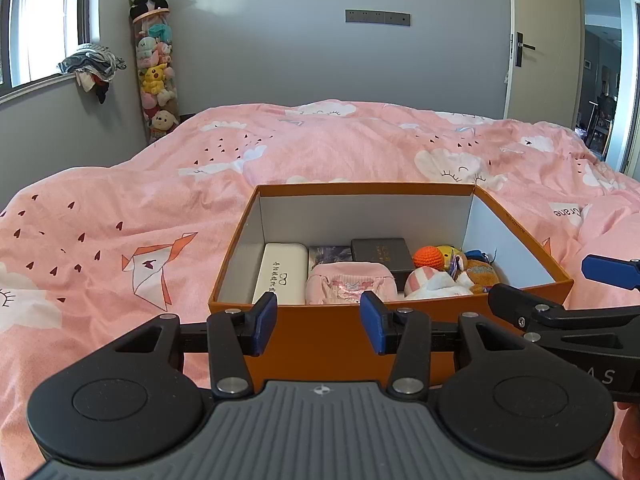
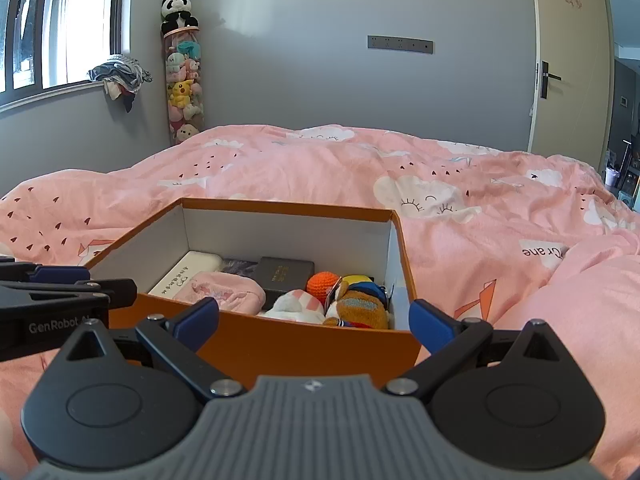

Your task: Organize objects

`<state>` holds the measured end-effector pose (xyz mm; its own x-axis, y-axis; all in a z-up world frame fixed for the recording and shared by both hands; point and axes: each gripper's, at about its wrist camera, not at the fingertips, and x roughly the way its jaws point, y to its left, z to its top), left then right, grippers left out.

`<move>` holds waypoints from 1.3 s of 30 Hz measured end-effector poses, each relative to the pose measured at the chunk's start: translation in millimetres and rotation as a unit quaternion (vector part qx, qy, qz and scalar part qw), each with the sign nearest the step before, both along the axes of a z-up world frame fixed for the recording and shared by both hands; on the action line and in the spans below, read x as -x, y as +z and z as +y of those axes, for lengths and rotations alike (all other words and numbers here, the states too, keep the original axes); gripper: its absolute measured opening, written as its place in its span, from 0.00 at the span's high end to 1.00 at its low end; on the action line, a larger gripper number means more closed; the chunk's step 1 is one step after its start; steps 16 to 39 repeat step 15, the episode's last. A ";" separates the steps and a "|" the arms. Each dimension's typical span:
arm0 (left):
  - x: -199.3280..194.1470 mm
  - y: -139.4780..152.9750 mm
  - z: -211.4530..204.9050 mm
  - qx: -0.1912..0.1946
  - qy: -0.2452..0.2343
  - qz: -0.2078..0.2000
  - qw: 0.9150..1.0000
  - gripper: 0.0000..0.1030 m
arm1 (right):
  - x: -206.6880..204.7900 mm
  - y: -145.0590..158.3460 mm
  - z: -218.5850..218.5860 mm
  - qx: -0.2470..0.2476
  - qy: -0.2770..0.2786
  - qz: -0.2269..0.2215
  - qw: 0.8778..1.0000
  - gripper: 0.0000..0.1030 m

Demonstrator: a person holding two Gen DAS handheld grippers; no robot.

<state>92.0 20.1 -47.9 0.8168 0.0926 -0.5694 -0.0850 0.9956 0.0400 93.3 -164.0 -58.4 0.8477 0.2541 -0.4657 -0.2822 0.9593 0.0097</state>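
A: Left of the left gripper, what is seen?

B: Only the pink bed cover is seen there, printed with clouds and paper cranes. The left gripper's jaws are held partly apart, with nothing between them; the near wall of the orange box lies just beyond the blue pads.

A: And what is found ahead of those jaws?

B: Inside the open box, a white case is laid at the left end. Beside it a pink pouch is placed, with a dark box behind it. At the right end an orange crocheted ball and a heap of soft toys are packed together.

A: How is the right gripper placed?

B: It is held just beside the left one, before the box's near right corner. Its jaws are spread wide and nothing is clamped. The soft toys are seen straight ahead between the jaws; bed cover lies to their right.

A: Is anything touched?

B: No contact with the box can be made out for certain.
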 end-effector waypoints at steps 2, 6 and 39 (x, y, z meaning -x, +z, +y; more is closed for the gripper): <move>-0.1 0.0 -0.1 0.000 0.000 0.001 1.000 0.48 | -0.1 -0.4 0.3 0.001 0.001 0.001 1.000 0.02; 0.2 0.1 0.6 0.002 -0.001 0.001 1.000 0.48 | 0.2 -1.3 0.9 0.002 0.003 0.003 1.000 0.02; 0.4 0.3 2.0 0.002 0.002 0.003 1.000 0.48 | -0.9 -2.5 1.5 0.005 0.005 0.006 1.000 0.02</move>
